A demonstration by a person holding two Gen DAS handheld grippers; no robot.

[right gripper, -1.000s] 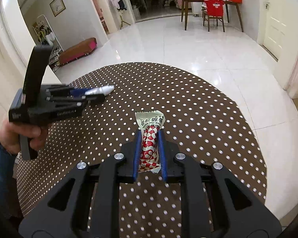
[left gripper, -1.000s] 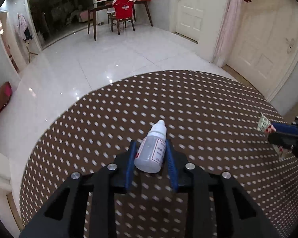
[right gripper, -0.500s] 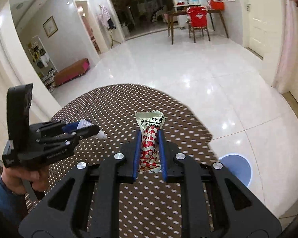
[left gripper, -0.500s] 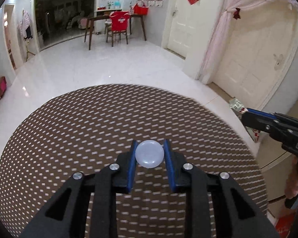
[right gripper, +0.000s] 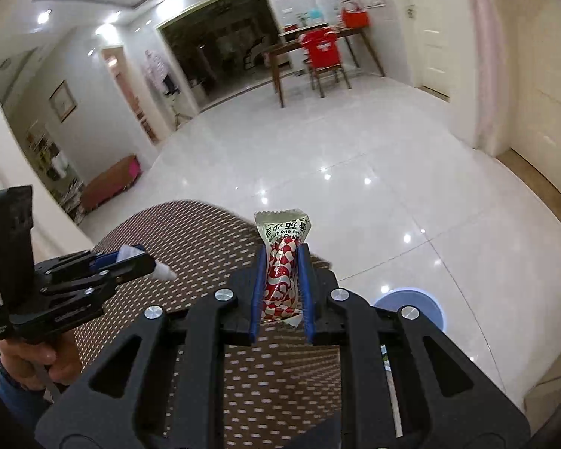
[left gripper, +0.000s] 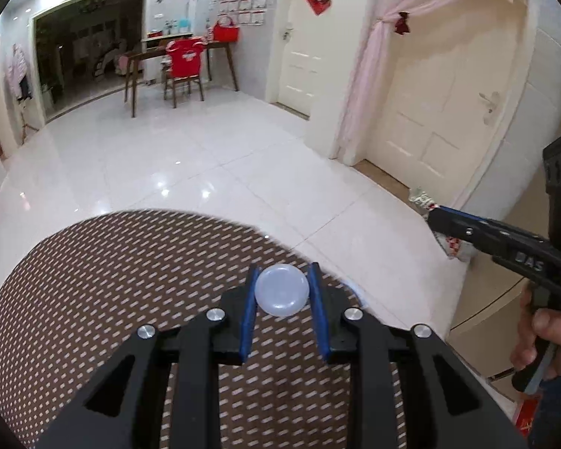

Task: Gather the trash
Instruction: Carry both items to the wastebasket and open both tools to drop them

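A small white dropper bottle point(left gripper: 281, 290) is gripped between the blue pads of the left gripper point(left gripper: 282, 292), its round base turned to the camera, above the far edge of the dotted brown tabletop point(left gripper: 93, 280). A red-and-white checked wrapper point(right gripper: 280, 280) is clamped upright in the narrow jaws of the right gripper point(right gripper: 280, 284), over the tabletop's edge, with a blue round bin point(right gripper: 411, 308) seen on the floor point(right gripper: 355, 187) just beyond
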